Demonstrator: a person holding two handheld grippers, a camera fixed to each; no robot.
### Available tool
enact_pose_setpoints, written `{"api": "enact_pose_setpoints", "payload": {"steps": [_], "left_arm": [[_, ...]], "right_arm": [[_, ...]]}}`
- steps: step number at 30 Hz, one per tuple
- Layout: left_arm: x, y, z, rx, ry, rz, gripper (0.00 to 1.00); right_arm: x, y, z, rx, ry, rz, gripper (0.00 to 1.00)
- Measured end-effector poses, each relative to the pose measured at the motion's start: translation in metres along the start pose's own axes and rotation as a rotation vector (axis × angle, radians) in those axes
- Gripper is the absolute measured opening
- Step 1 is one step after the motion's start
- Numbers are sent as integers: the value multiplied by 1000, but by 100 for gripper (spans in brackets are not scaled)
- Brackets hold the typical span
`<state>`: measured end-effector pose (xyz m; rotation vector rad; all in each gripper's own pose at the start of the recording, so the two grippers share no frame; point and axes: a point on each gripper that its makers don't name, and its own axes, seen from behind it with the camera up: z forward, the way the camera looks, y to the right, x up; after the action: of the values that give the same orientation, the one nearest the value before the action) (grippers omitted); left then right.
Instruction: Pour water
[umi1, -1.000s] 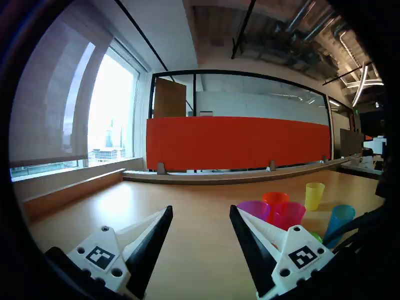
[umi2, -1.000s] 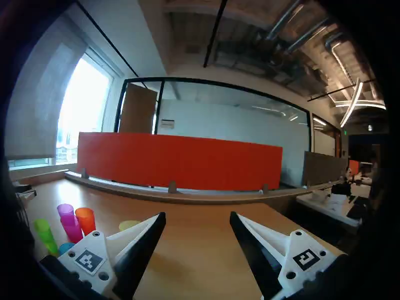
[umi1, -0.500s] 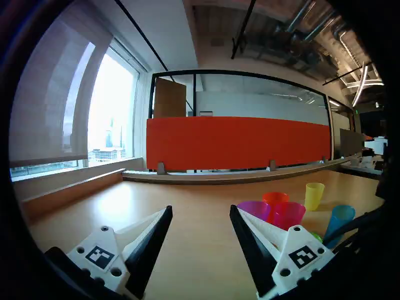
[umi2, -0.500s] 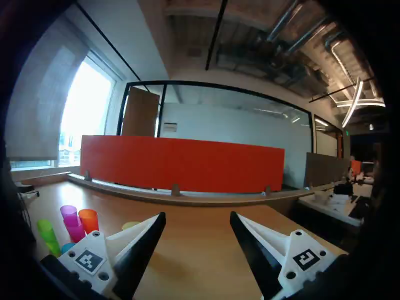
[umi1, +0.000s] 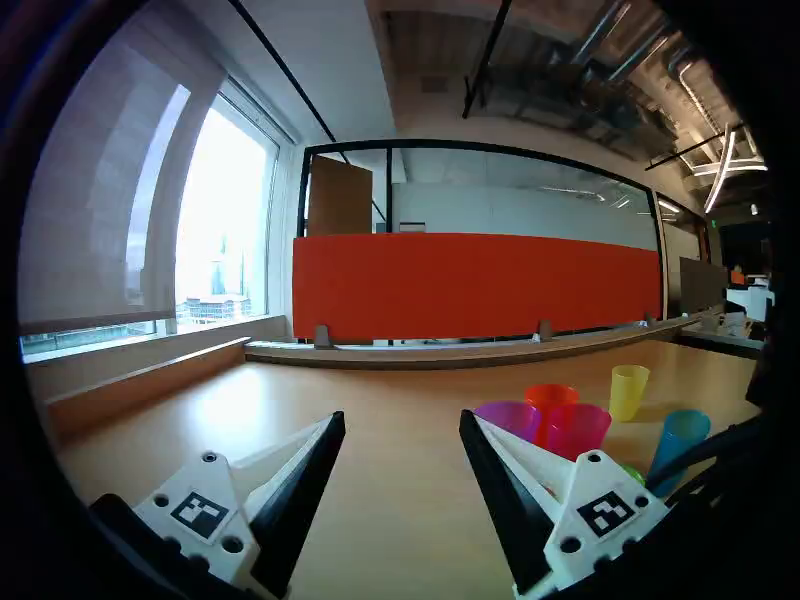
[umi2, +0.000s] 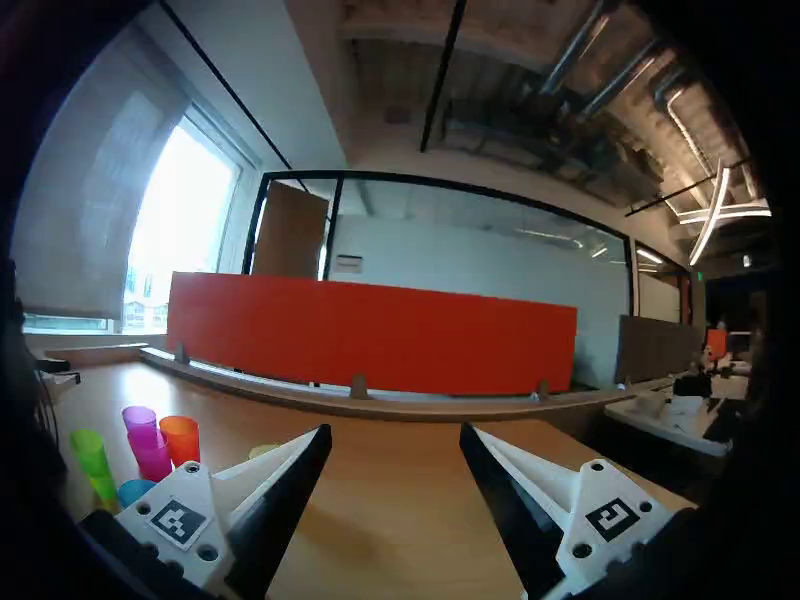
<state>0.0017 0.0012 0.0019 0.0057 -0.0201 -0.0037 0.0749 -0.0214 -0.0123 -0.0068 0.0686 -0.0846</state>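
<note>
Where the coloured cups (umi1: 576, 425) cluster on the worktop (umi1: 400, 390), they stand just right of the left hand-held gripper (umi1: 401, 415) in the left gripper view and left of the right hand-held gripper (umi2: 395, 430) in the right gripper view. Both gape wide, holding nothing. An orange partition (umi1: 470, 285) stands behind; the right gripper view shows a second desk (umi2: 660, 435).

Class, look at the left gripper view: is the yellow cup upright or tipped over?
Upright. The yellow cup stands on its base on the table, open rim on top. Its contents cannot be told.
</note>
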Motion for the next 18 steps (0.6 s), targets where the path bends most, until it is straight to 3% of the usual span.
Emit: {"api": "enact_pose_setpoints", "payload": {"steps": [8, 18], "left_arm": [[0, 0, 0, 0, 0, 0, 84], [-1, 0, 0, 0, 0, 0, 84]], "right_arm": [[-14, -3, 5, 24, 6, 35, 99], [-40, 11, 5, 10, 11, 39, 100]]}}
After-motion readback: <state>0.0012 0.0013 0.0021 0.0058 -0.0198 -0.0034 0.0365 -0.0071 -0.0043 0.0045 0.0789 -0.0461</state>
